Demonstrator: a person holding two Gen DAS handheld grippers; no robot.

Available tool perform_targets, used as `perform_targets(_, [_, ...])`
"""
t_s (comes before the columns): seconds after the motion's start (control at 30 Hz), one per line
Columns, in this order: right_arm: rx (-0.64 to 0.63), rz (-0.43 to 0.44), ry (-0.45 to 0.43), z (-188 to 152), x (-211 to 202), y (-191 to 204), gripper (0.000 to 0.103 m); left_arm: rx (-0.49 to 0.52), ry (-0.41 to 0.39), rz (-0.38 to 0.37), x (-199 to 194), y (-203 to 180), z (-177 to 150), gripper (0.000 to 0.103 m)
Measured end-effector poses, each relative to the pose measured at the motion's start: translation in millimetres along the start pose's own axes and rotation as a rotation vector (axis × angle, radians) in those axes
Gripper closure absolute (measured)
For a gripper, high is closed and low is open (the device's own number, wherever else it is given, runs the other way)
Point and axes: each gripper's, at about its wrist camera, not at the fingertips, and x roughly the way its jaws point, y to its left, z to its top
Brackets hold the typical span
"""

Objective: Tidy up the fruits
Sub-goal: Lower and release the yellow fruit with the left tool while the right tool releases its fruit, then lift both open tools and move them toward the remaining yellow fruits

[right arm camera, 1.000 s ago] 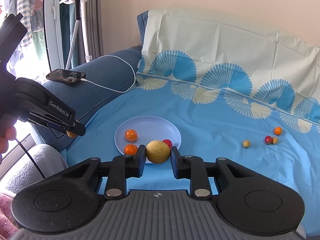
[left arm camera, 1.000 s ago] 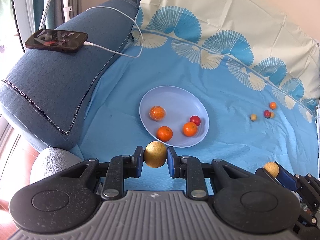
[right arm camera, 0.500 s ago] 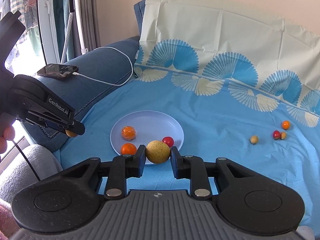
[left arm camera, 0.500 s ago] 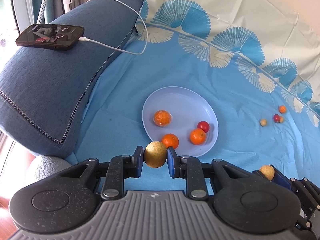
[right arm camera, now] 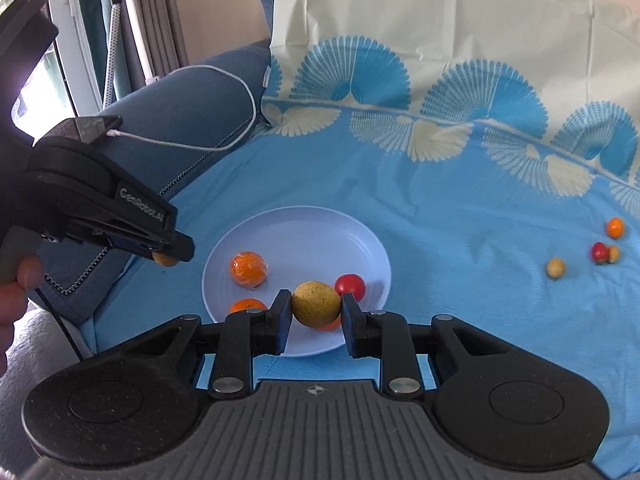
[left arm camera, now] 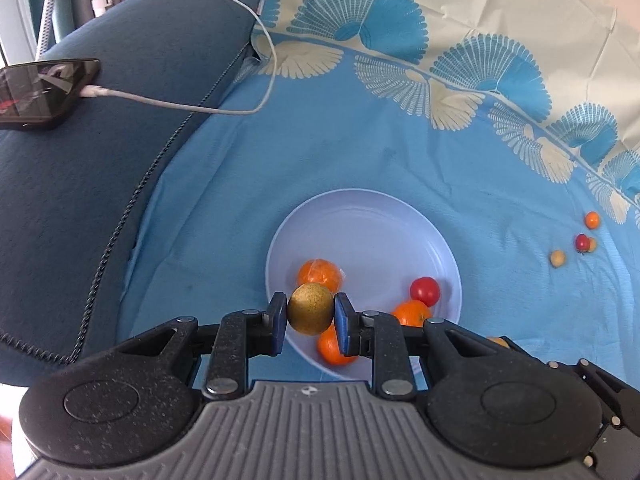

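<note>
Both hand-held grippers are clamping yellow-brown fruits over the plate (left arm camera: 400, 216).
The left hand-held gripper (left arm camera: 310, 322) is pinching one fruit (left arm camera: 310, 309), the right hand-held gripper (right arm camera: 316, 322) another (right arm camera: 316, 305) (both round and hard); released high, either risks bouncing out or knocking the tomato (right arm camera: 349, 285).

Left gripper (left arm camera: 311, 314) fingers clamped on something round, right gripper (right arm camera: 316, 311) likewise, both held level

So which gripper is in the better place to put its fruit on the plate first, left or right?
Probably the left. The left gripper holds its brown fruit over the plate's near rim. The right gripper also grips a yellow fruit, but seems to sit further back from the plate.
</note>
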Motion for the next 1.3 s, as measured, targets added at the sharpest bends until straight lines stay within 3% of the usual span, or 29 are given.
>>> perform_targets(0.3, [-0.049,0.001,0.069,9.7,66.8,-3.1,0.075,0.059,0.025,-0.018,56.0,-8.2,21.3,0.075])
perform_targets(0.37, [-0.067,-0.003,0.075,10.8,77.2,-2.6,0.075,0.077,0.025,-0.027,61.2,-8.3,26.3,0.054])
perform_targets(0.4, [-0.078,-0.001,0.079,12.0,82.0,-2.1,0.075,0.081,0.015,-0.026,60.2,-7.4,28.9,0.025])
perform_targets(0.43, [-0.08,0.0,0.078,13.9,84.4,-2.2,0.068,0.073,-0.011,-0.016,55.8,-5.2,30.5,0.002])
perform_targets(0.47, [-0.08,0.0,0.078,16.5,84.7,-2.7,0.053,0.061,-0.049,-0.013,48.5,-2.0,30.8,0.001])
perform_targets(0.57, [-0.08,-0.013,0.043,21.4,73.0,-4.7,0.029,0.065,-0.074,-0.009,27.8,5.0,29.6,0.0])
perform_targets(0.67, [-0.084,-0.03,0.045,19.4,49.4,-7.0,0.019,0.036,-0.049,0.023,7.1,14.4,14.8,0.0])
perform_targets(0.87, [-0.03,-0.041,0.062,1.1,-14.7,-4.7,0.008,0.018,-0.023,0.121,-44.7,27.9,-29.6,0.0])
perform_targets(1.13, [-0.078,-0.041,-0.061,-17.7,-88.3,16.3,0.003,-0.002,-0.065,0.109,-103.3,27.3,-64.0,0.0])
perform_targets(1.3, [-0.095,-0.084,-0.15,-23.8,-123.7,25.6,0.002,0.022,-0.157,0.119,-138.5,13.9,-72.8,0.0])
